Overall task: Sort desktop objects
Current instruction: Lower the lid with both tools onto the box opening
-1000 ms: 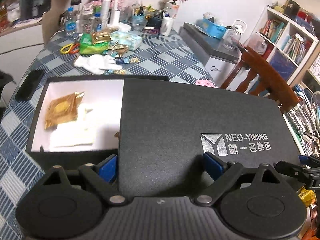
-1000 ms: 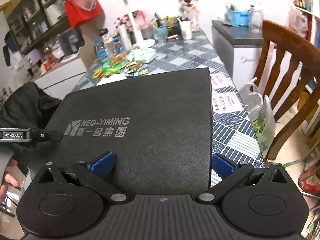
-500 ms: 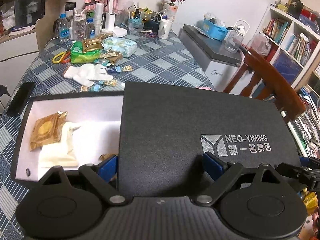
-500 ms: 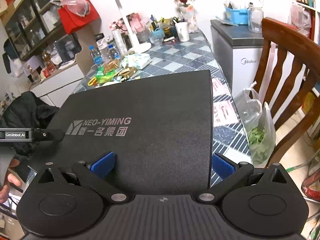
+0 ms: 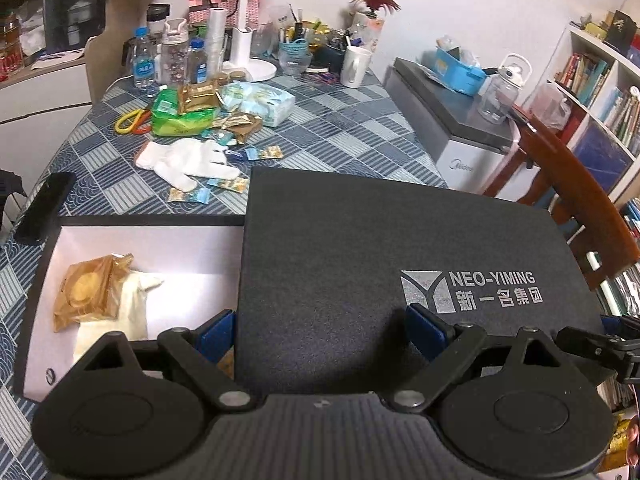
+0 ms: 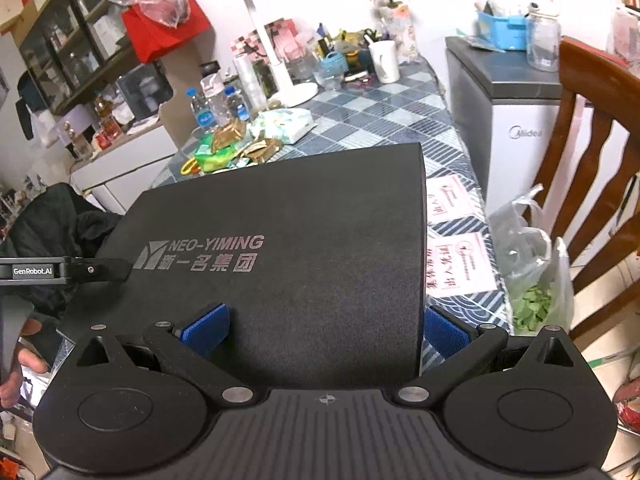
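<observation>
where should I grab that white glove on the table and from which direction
Take the white glove at its broad palm or cuff end, coming straight down from above. It lies flat and limp on the checked tablecloth with fingers splayed toward the black box, so pinching a fold of fabric is probably easiest.

One black lid (image 5: 380,248), one box (image 5: 152,248), one white glove (image 5: 184,162), three water bottles (image 5: 143,65).

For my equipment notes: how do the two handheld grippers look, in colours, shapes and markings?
The left gripper and right gripper match: matte black bodies, two round discs, silver pivot pins, angled black link arms, blue textured pads. Seen from the right wrist, the left one bears a "GenRobot.AI" label.
</observation>
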The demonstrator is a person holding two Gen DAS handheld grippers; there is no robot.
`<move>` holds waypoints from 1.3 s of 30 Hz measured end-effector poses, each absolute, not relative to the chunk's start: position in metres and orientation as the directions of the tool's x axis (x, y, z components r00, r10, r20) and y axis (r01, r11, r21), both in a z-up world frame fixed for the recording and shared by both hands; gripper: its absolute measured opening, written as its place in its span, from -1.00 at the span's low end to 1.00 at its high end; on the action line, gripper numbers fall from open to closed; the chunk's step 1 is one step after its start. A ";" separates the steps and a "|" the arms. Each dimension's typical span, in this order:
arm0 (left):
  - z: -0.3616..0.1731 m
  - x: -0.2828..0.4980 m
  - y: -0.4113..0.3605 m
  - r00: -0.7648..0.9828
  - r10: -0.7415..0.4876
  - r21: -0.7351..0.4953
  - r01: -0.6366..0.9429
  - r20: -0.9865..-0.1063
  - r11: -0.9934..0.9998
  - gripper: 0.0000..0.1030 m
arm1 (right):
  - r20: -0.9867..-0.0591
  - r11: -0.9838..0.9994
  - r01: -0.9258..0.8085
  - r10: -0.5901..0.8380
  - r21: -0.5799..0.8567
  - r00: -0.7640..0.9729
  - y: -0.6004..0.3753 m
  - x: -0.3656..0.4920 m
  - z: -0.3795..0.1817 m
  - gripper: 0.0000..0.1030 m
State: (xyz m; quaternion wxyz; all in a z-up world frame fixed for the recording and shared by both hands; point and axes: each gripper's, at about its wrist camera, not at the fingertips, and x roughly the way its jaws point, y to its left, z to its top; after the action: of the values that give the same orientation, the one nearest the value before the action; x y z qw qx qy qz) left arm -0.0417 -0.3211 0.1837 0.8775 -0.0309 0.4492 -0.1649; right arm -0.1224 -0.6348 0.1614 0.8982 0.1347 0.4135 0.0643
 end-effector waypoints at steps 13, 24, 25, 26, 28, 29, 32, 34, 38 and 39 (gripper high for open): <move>0.173 -0.014 -0.262 0.536 -0.282 -0.206 0.198 -0.796 0.958 1.00 | -0.745 0.953 -0.053 0.267 0.297 0.612 -0.578 -0.078 0.153 1.00; 0.167 -0.005 -0.211 0.528 -0.255 -0.196 0.167 -0.810 0.966 1.00 | -0.760 0.947 -0.073 0.295 0.312 0.579 -0.527 -0.062 0.146 1.00; 0.167 -0.004 -0.207 0.528 -0.253 -0.193 0.166 -0.811 0.967 1.00 | -0.761 0.946 -0.074 0.298 0.314 0.576 -0.521 -0.060 0.145 1.00; 0.166 -0.003 -0.202 0.528 -0.250 -0.191 0.165 -0.812 0.968 1.00 | -0.762 0.946 -0.073 0.300 0.317 0.573 -0.517 -0.058 0.144 1.00; 0.166 -0.001 -0.193 0.529 -0.245 -0.186 0.163 -0.813 0.969 1.00 | -0.764 0.944 -0.074 0.306 0.322 0.568 -0.507 -0.055 0.143 1.00; 0.166 0.000 -0.188 0.529 -0.243 -0.184 0.162 -0.813 0.969 1.00 | -0.765 0.943 -0.075 0.307 0.323 0.565 -0.502 -0.053 0.142 1.00; 0.165 0.006 -0.172 0.527 -0.240 -0.183 0.159 -0.815 0.970 1.00 | -0.768 0.943 -0.079 0.311 0.324 0.560 -0.487 -0.047 0.142 1.00; 0.164 0.009 -0.163 0.524 -0.240 -0.183 0.158 -0.817 0.970 1.00 | -0.770 0.943 -0.081 0.312 0.324 0.557 -0.477 -0.043 0.141 1.00; 0.160 0.015 -0.146 0.517 -0.239 -0.185 0.155 -0.822 0.970 1.00 | -0.774 0.942 -0.081 0.314 0.325 0.550 -0.461 -0.038 0.138 1.00; 0.159 0.016 -0.142 0.515 -0.240 -0.186 0.154 -0.823 0.970 1.00 | -0.775 0.943 -0.081 0.314 0.324 0.548 -0.457 -0.037 0.137 1.00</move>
State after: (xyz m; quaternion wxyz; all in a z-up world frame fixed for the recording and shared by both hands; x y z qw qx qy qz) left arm 0.0159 -0.1423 0.1588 0.8692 -0.0447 0.4792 -0.1133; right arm -0.0366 -0.4571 0.1372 0.8708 0.1261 0.4615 0.1133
